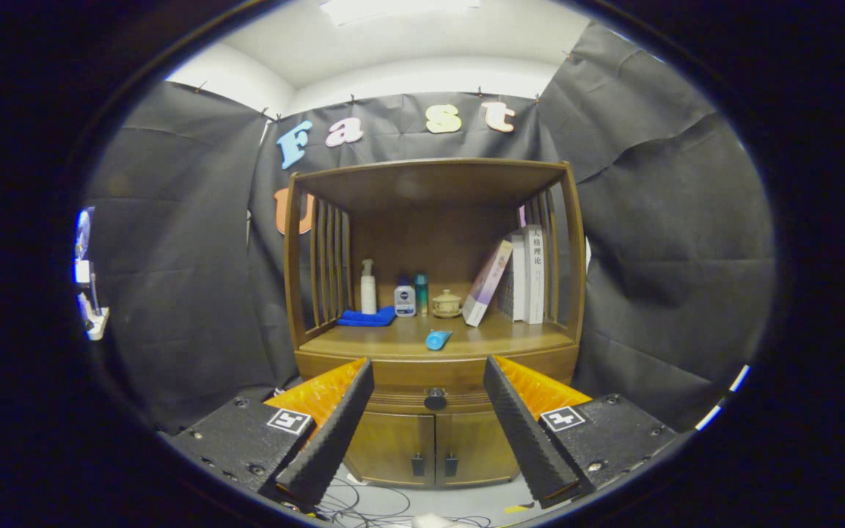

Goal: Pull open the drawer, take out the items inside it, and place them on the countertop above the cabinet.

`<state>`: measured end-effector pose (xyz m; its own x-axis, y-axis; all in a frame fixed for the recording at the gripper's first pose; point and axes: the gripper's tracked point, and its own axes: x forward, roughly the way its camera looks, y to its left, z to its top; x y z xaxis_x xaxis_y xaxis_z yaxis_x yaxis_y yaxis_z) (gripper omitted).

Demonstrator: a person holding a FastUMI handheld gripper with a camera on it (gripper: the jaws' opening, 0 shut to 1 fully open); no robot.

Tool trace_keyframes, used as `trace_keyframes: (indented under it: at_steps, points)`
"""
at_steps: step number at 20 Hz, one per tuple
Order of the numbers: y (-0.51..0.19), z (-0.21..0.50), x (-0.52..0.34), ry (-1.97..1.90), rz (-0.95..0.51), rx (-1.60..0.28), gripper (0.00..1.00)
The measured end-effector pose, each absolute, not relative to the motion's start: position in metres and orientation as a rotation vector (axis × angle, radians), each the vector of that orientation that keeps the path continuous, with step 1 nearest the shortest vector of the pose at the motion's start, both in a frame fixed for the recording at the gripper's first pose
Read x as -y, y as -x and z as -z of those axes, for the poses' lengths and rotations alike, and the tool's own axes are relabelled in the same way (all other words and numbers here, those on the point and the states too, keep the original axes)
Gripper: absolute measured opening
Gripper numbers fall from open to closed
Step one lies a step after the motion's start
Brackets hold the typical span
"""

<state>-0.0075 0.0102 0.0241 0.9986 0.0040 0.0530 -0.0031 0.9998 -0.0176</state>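
A brown wooden cabinet (433, 345) stands ahead of me against the booth wall. Its drawer (430, 381) sits shut under the countertop, with a dark round knob (435, 399) in the middle of its front. My gripper (428, 425) is open, fingers spread wide, and the knob shows beyond them in the gap. Nothing is between the fingers. A small light-blue item (438, 339) lies on the countertop (510, 341) near its front edge. What is inside the drawer is hidden.
At the back of the countertop stand a white pump bottle (368, 287), a folded blue cloth (367, 317), two small bottles (411, 295), a small lidded pot (446, 303) and several books (518, 279). Two cabinet doors (433, 447) sit below the drawer. Cables (371, 506) lie on the floor.
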Motion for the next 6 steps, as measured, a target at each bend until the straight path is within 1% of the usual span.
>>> trace_keyframes:
  at_steps: [6]
  points:
    - [0.0084,-0.0220,-0.0099,0.020,-0.004,0.048,0.99]
